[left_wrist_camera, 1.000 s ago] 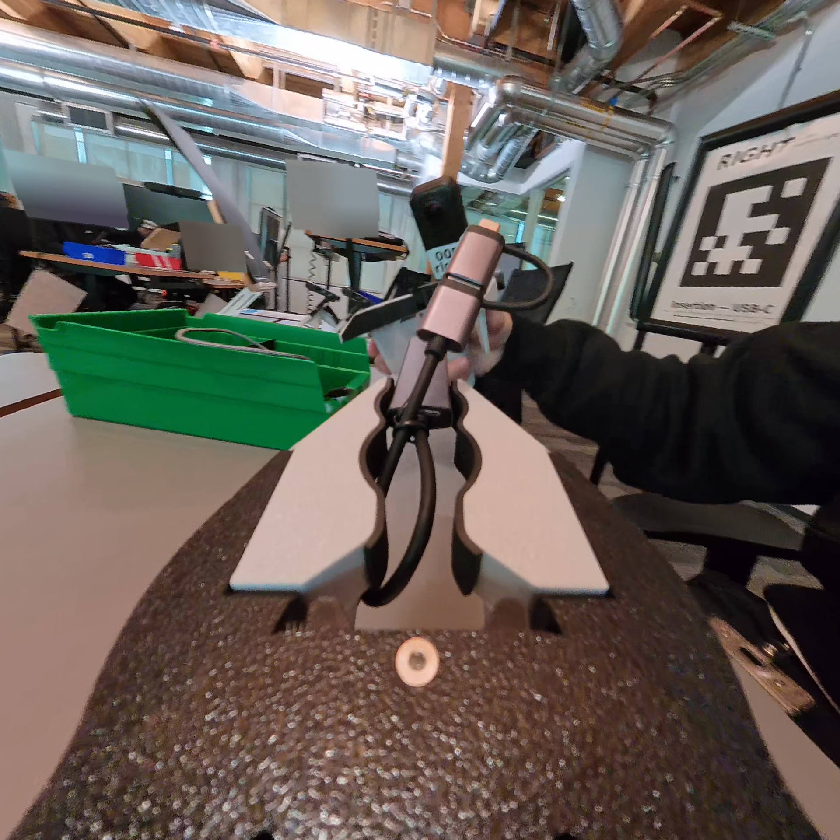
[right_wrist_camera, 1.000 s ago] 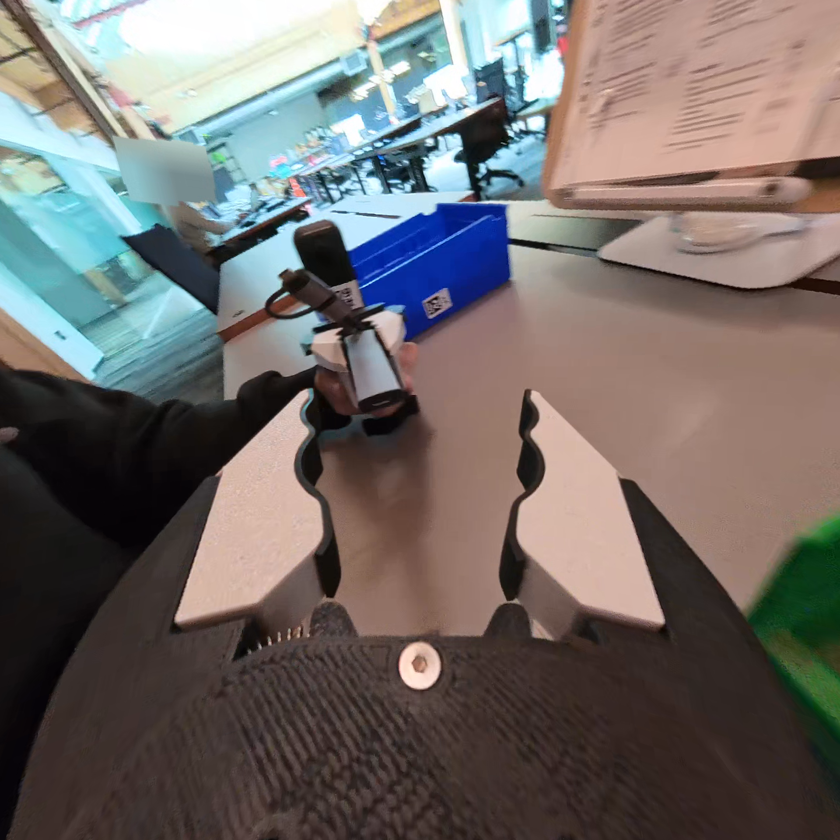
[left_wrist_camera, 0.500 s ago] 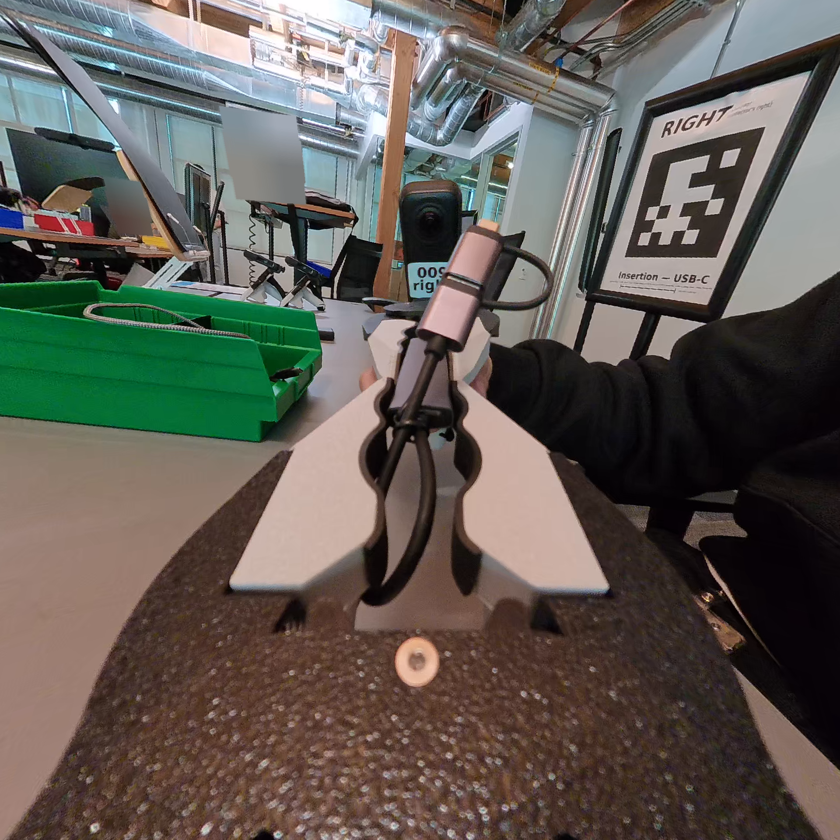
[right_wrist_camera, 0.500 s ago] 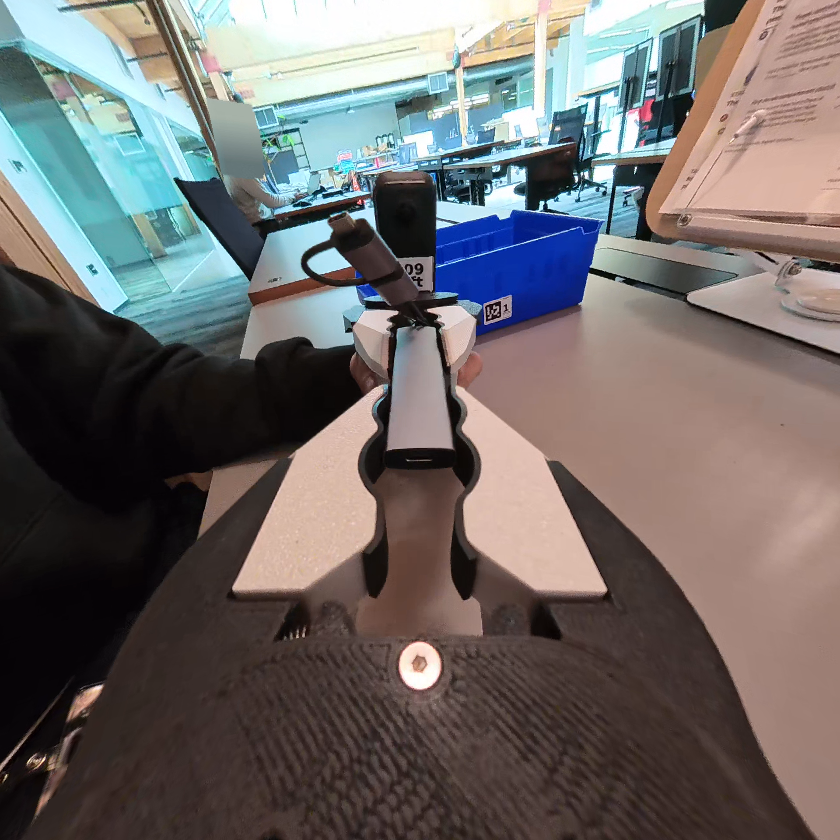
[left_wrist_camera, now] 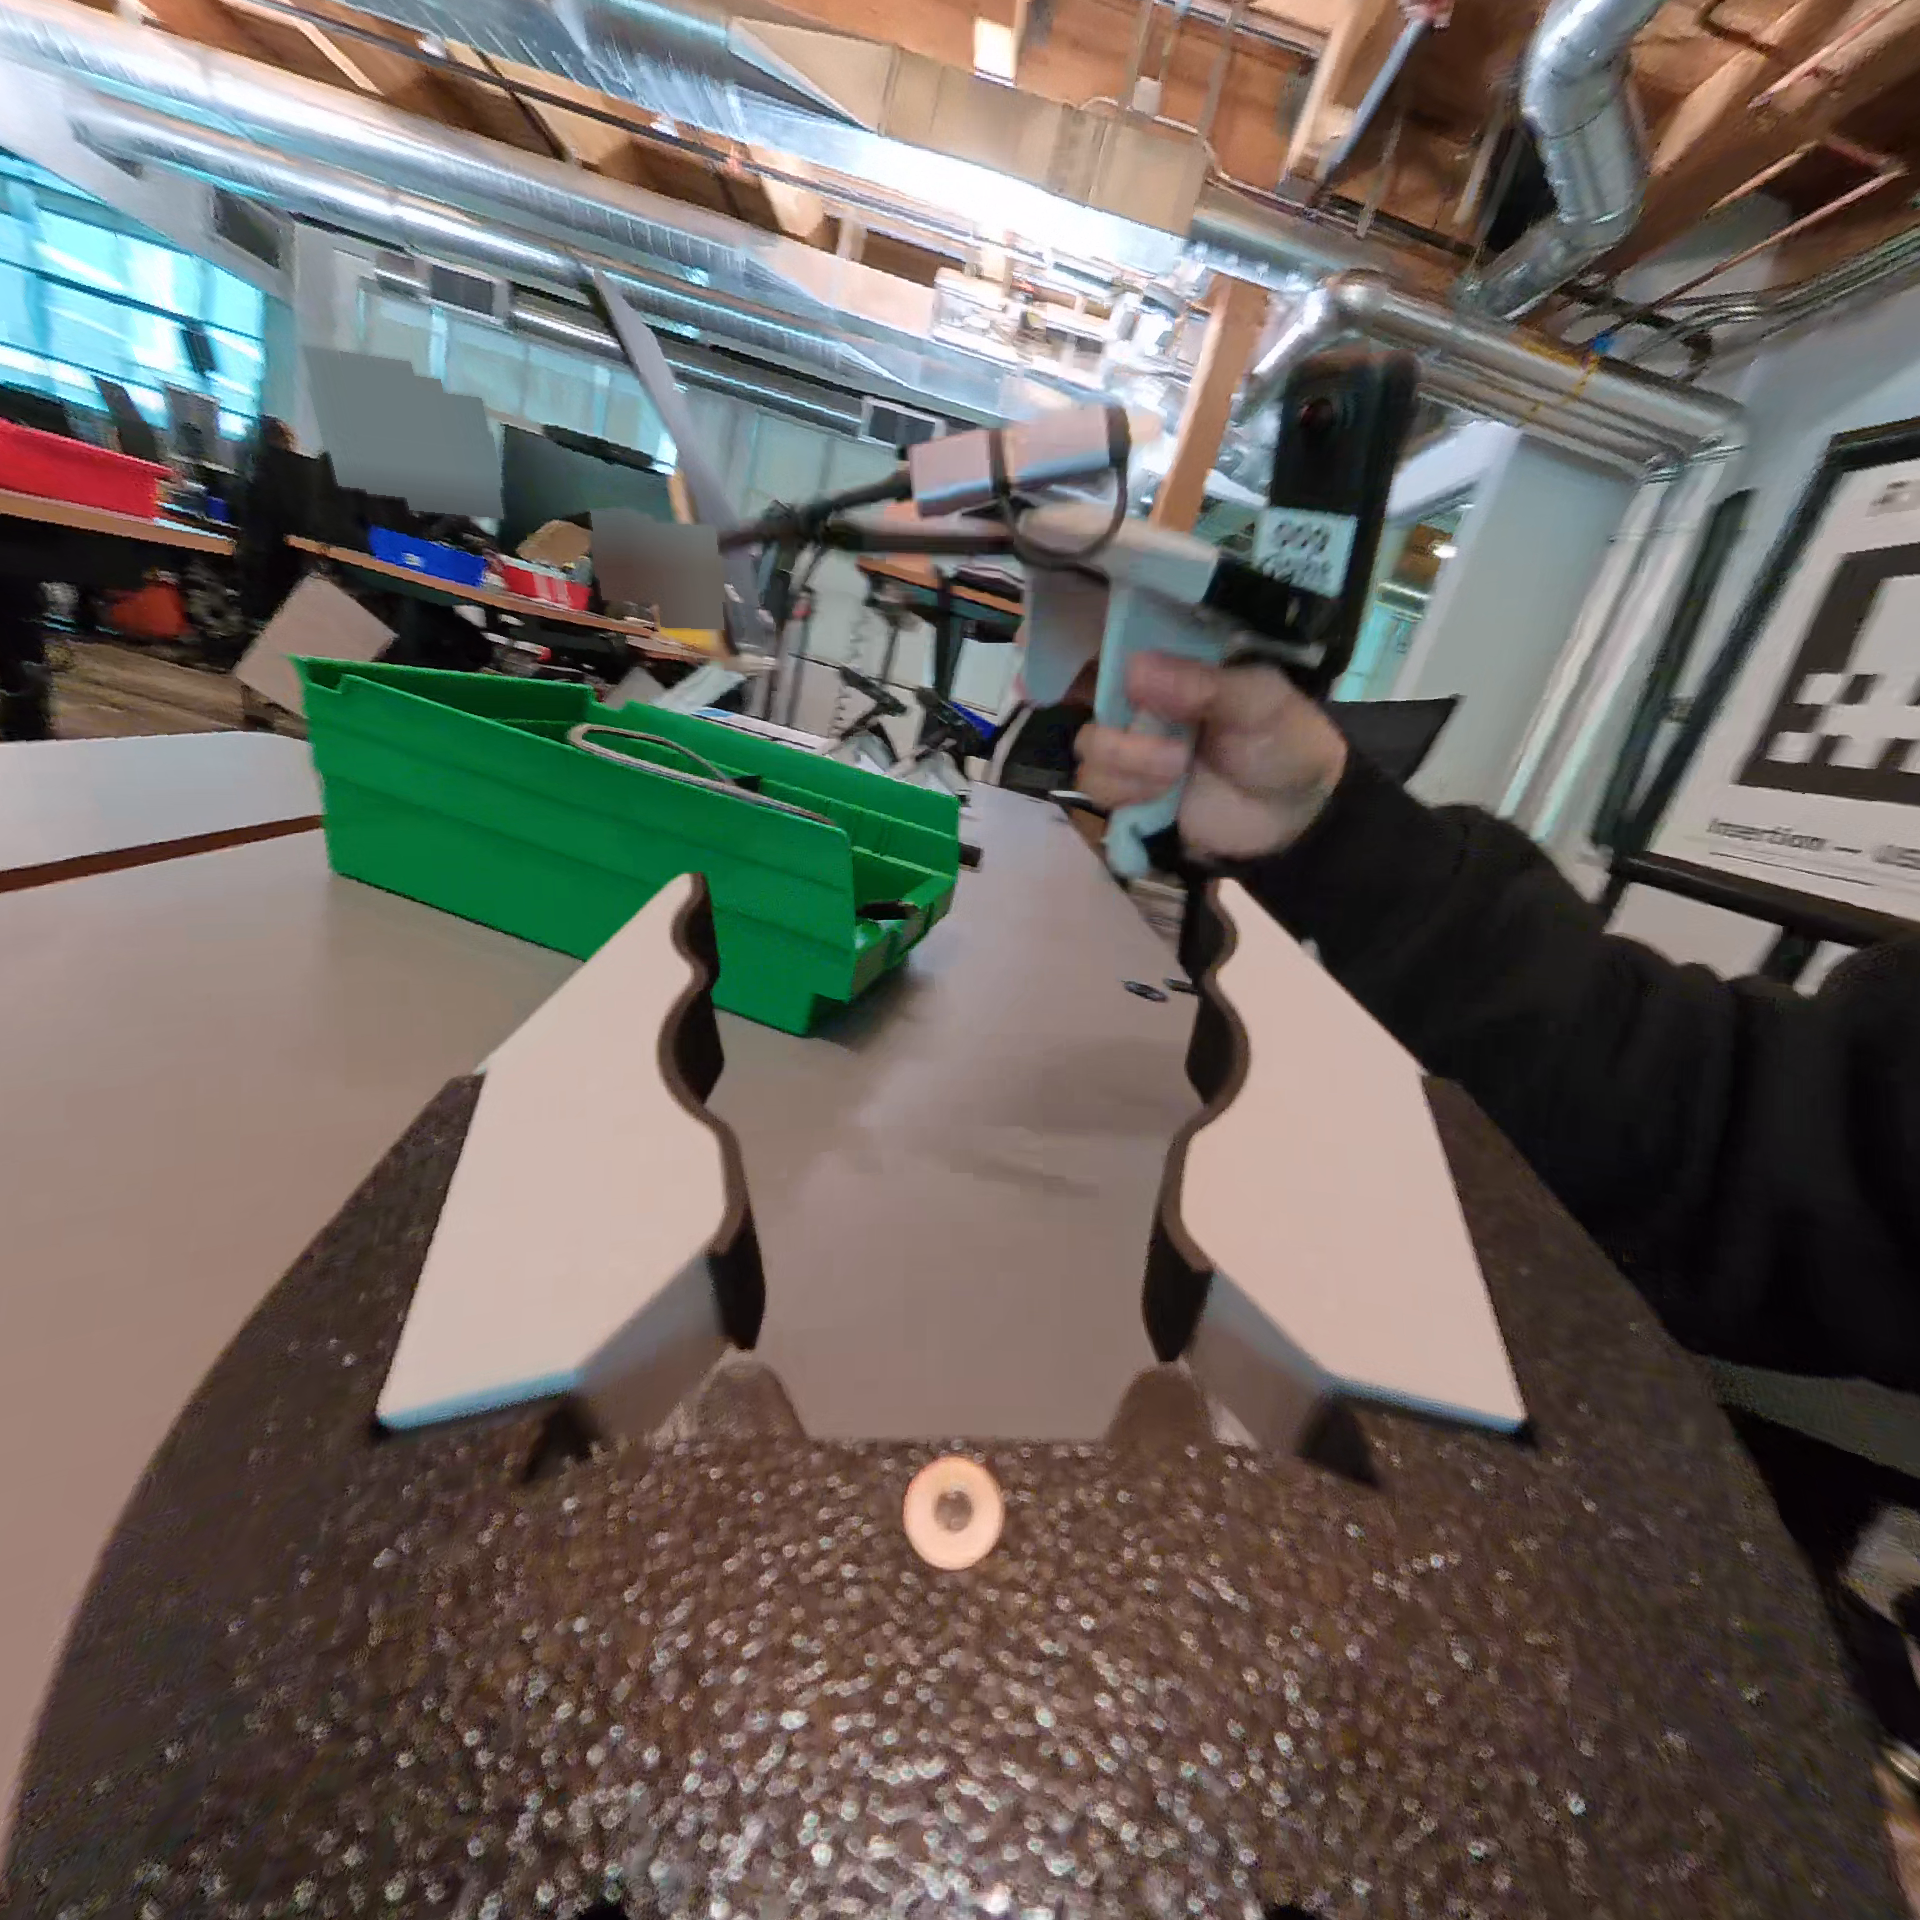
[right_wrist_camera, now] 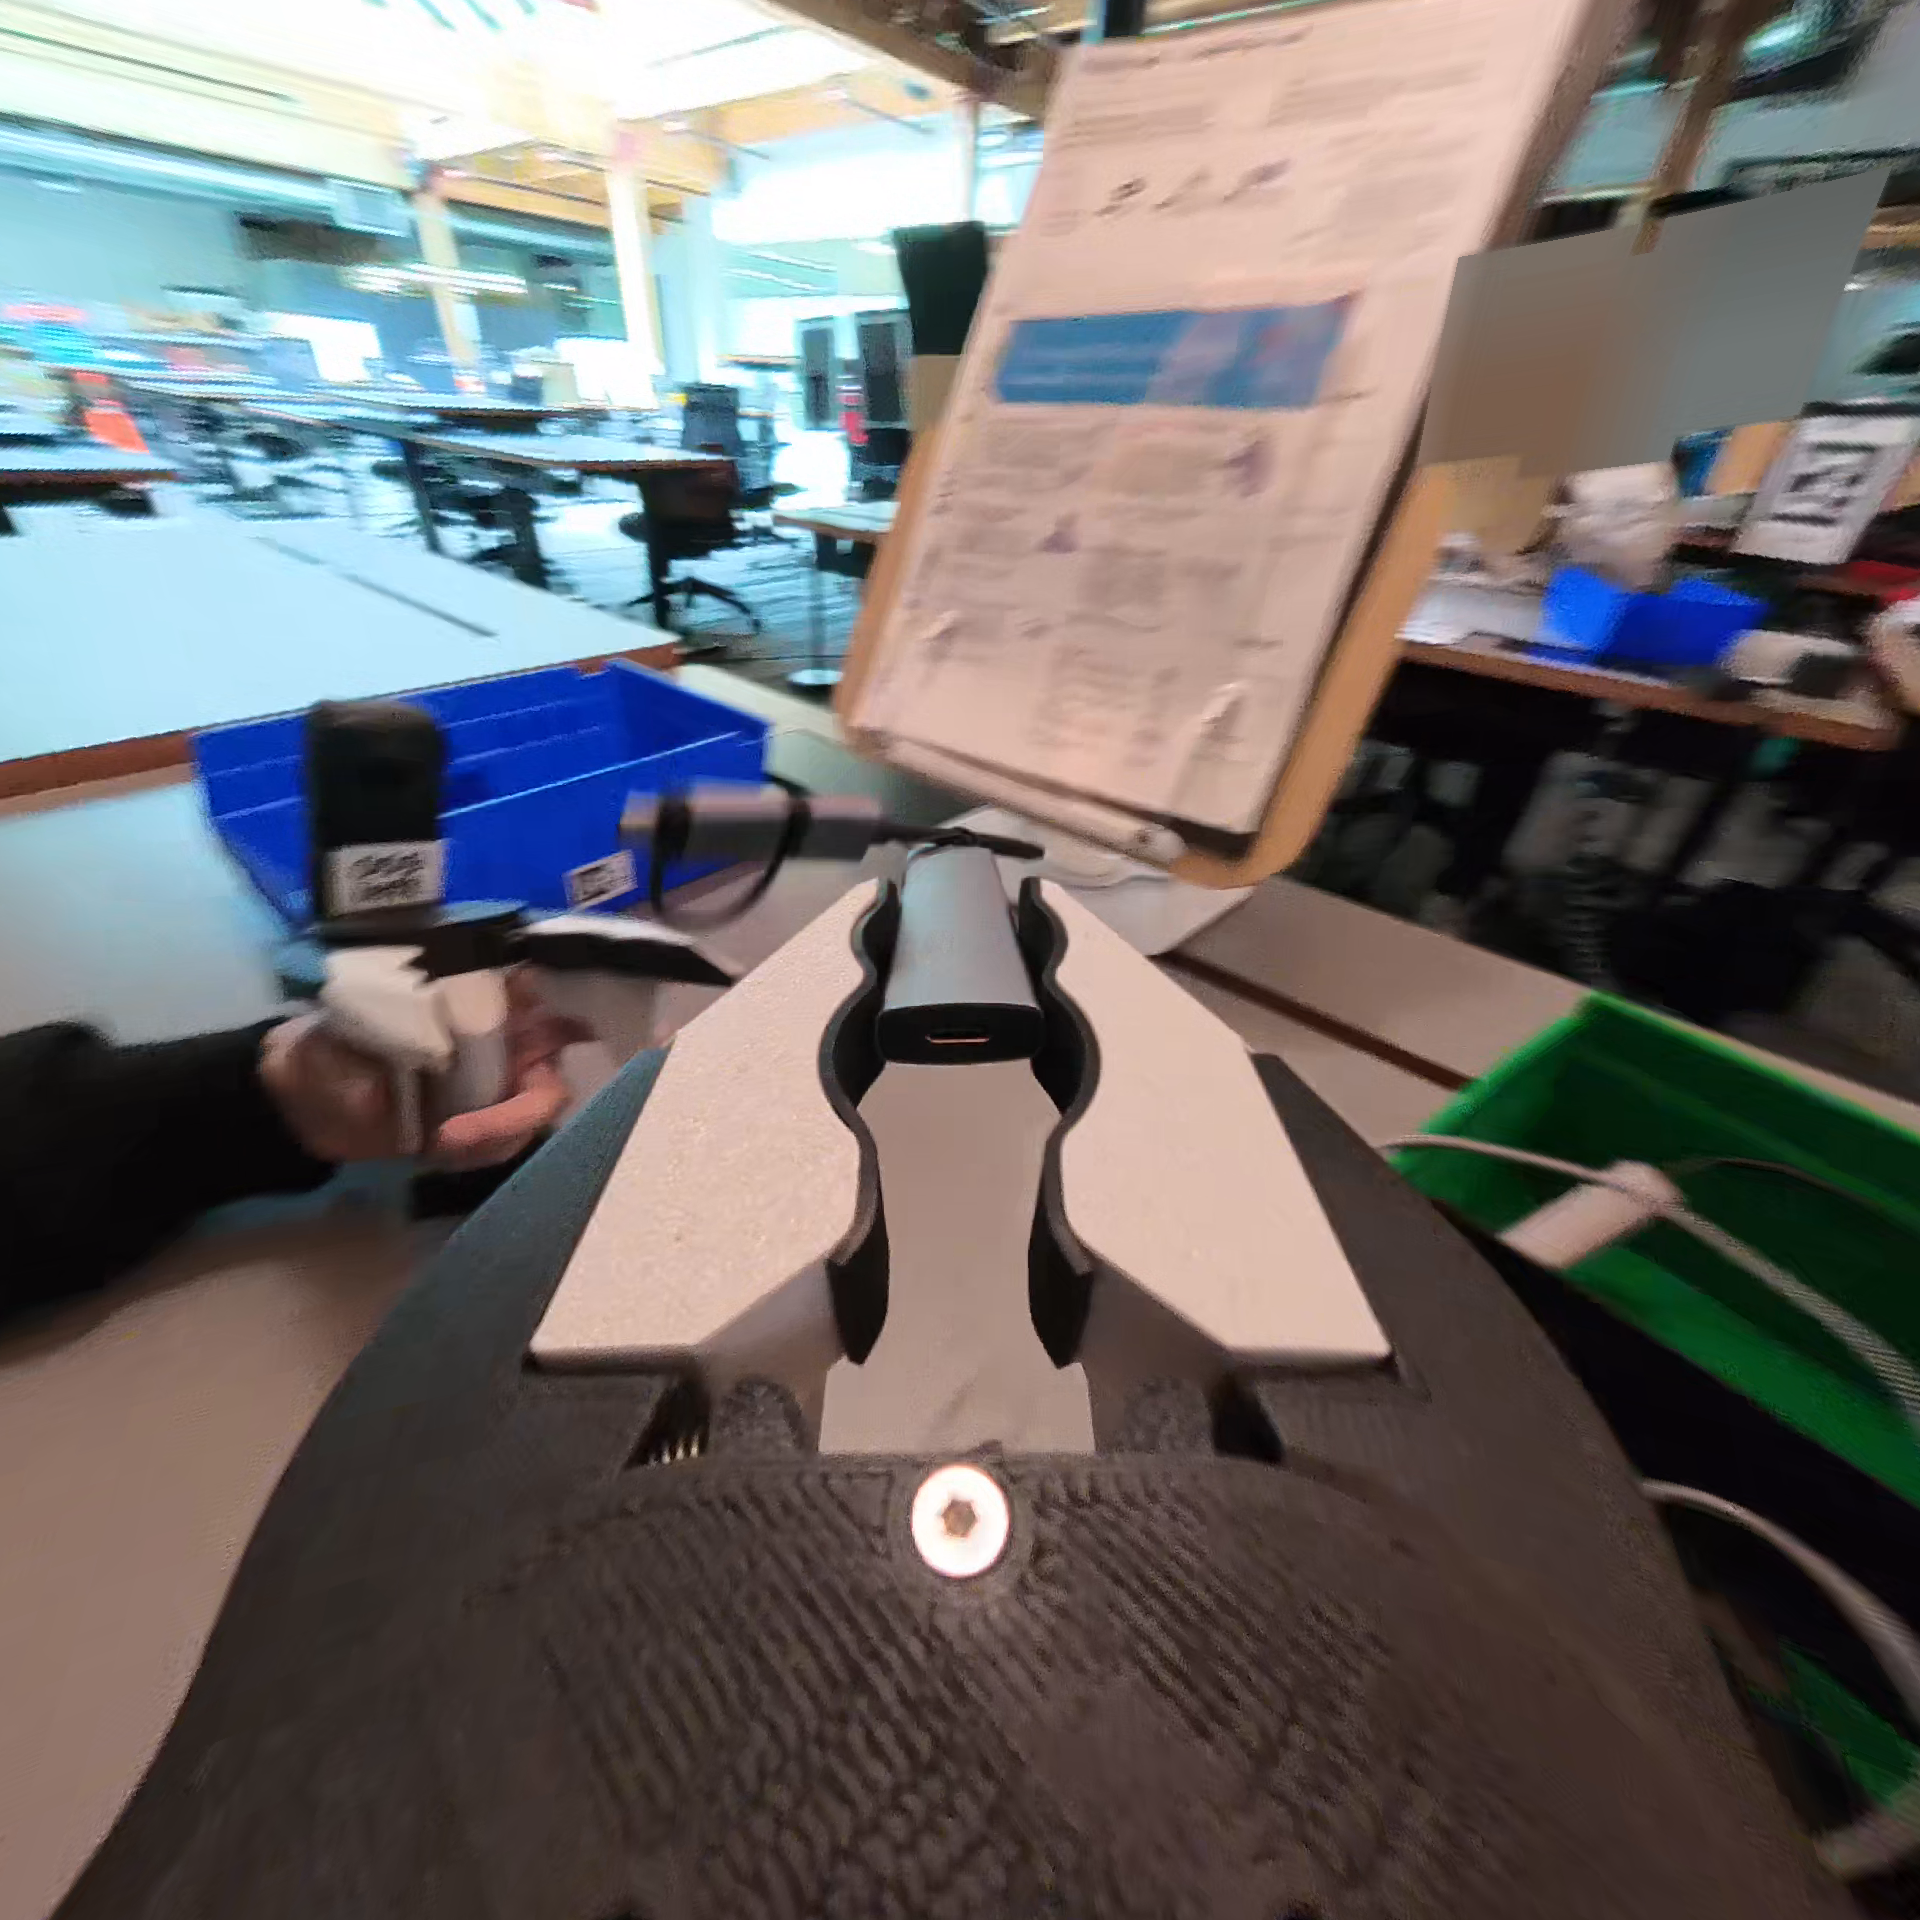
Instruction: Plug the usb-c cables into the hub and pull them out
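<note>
My right gripper (right_wrist_camera: 956, 894) is shut on the grey hub (right_wrist_camera: 956, 956), whose USB-C port faces the camera. The hub's short black tail cable loops to a grey plug end (right_wrist_camera: 727, 821) hanging free in the air. In the left wrist view the right gripper (left_wrist_camera: 1049, 540) holds the hub up high, with the plug end (left_wrist_camera: 1013, 473) above it. My left gripper (left_wrist_camera: 951, 904) is open and empty over the table. It also shows at the left of the right wrist view (right_wrist_camera: 613, 951), apart from the hub. A braided USB-C cable (left_wrist_camera: 665, 753) lies in the green bin (left_wrist_camera: 499, 831).
The green bin also shows at the right (right_wrist_camera: 1714, 1143), with a white-ended cable (right_wrist_camera: 1579, 1216) in it. A blue bin (right_wrist_camera: 540, 779) stands behind the left gripper. A tilted board with papers (right_wrist_camera: 1143, 468) stands on the grey table (left_wrist_camera: 208, 1039). A framed marker sign (left_wrist_camera: 1829, 665) stands at the right. Left tips to right tips: about 15 cm.
My left gripper has opened and let go of the hub, then drawn away from it. My right gripper closed on the hub and has swung with it toward the green bin.
</note>
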{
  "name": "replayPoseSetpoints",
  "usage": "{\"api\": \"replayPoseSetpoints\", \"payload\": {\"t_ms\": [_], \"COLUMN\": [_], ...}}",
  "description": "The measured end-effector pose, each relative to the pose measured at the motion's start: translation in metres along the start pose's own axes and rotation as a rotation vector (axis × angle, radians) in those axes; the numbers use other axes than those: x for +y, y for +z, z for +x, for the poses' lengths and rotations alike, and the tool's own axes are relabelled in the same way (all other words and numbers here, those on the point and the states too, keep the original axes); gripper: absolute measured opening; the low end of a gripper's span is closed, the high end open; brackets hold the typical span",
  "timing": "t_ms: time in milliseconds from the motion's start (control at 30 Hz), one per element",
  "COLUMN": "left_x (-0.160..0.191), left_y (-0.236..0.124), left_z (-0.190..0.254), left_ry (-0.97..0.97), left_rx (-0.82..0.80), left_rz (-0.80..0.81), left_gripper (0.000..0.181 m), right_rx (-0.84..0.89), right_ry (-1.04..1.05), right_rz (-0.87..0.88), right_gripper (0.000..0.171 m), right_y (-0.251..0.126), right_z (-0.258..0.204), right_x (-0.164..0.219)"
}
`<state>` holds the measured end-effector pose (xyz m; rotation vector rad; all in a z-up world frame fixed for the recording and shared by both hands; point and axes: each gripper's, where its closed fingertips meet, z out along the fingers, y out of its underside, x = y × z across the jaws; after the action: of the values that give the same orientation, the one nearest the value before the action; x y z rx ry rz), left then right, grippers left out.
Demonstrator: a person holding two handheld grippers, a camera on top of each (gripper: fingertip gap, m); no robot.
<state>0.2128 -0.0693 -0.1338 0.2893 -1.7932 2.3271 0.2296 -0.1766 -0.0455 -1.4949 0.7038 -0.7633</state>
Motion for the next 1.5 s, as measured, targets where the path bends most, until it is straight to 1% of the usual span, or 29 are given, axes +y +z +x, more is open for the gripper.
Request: {"api": "replayPoseSetpoints", "payload": {"t_ms": [33,67,100,133,200,300,400,467,500,567,667,800,867,967,1033,1067,1100,1133,1267,1367,1433,1500], "left_x": [-0.001,-0.002,-0.002,-0.002,0.0,0.002,0.004,0.006,0.007,0.007,0.006,0.005,0.004,0.006,0.007,0.008,0.007,0.007,0.006,0.008,0.007,0.006], "left_y": [-0.001,-0.002,-0.002,-0.002,-0.001,0.001,0.002,0.002,0.002,0.002,0.001,0.0,0.001,0.003,0.003,0.003,0.003,0.002,0.0,0.001,0.001,0.002], "left_z": [-0.004,-0.005,-0.004,-0.004,-0.003,0.001,0.002,0.002,0.002,0.002,0.002,0.002,0.004,0.005,0.007,0.006,0.006,0.007,0.006,0.006,0.007,0.007], "left_ry": [0.015,0.028,0.03,0.025,0.019,0.022,0.016,0.007,0.006,0.001,-0.006,-0.024,-0.037,-0.033,-0.024,-0.022,-0.018,-0.014,-0.022,-0.023,-0.017,-0.015], "left_rx": [-0.029,-0.036,-0.033,-0.033,-0.019,-0.001,0.011,0.017,0.016,0.022,0.025,0.033,0.044,0.053,0.056,0.051,0.045,0.047,0.045,0.043,0.042,0.039], "left_rz": [0.006,0.007,0.008,0.008,-0.001,-0.017,-0.024,-0.026,-0.026,-0.027,-0.024,-0.015,-0.006,-0.016,-0.024,-0.025,-0.021,-0.017,-0.014,-0.023,-0.021,-0.019], "left_gripper": [0.091,0.09,0.089,0.088,0.087,0.085,0.083,0.08,0.08,0.078,0.077,0.074,0.073,0.071,0.071,0.071,0.071,0.071,0.071,0.071,0.071,0.071], "right_rx": [0.078,0.215,0.357,0.46,0.611,0.681,0.725,0.712,0.7,0.719,0.72,0.801,0.807,0.754,0.681,0.638,0.619,0.632,0.596,0.605,0.585,0.535], "right_ry": [-0.006,-0.026,-0.084,-0.16,-0.24,-0.25,-0.169,-0.089,-0.049,-0.037,0.005,-0.106,-0.108,-0.07,-0.036,-0.036,-0.057,-0.089,-0.134,-0.126,-0.078,-0.004], "right_rz": [-0.018,-0.057,-0.118,-0.202,-0.358,-0.58,-0.73,-0.846,-0.887,-0.874,-0.842,-0.722,-0.701,-0.809,-0.894,-0.899,-0.893,-0.887,-0.781,-0.689,-0.59,-0.478], "right_gripper": [0.023,0.023,0.023,0.023,0.023,0.023,0.023,0.024,0.023,0.024,0.023,0.023,0.024,0.024,0.024,0.027,0.045,0.058,0.071,0.076,0.076,0.075], "right_y": [-0.004,-0.008,-0.014,-0.019,-0.025,-0.022,-0.018,-0.014,-0.011,-0.002,0.011,0.017,0.018,0.02,0.024,0.031,0.036,0.037,0.046,0.038,0.028,0.009], "right_z": [0.022,0.053,0.084,0.111,0.158,0.204,0.236,0.249,0.253,0.267,0.277,0.291,0.293,0.289,0.28,0.275,0.273,0.275,0.268,0.258,0.233,0.191], "right_x": [-0.009,-0.015,-0.017,-0.016,-0.011,0.011,0.034,0.056,0.065,0.067,0.066,0.035,0.031,0.06,0.086,0.095,0.099,0.098,0.08,0.06,0.049,0.046]}}
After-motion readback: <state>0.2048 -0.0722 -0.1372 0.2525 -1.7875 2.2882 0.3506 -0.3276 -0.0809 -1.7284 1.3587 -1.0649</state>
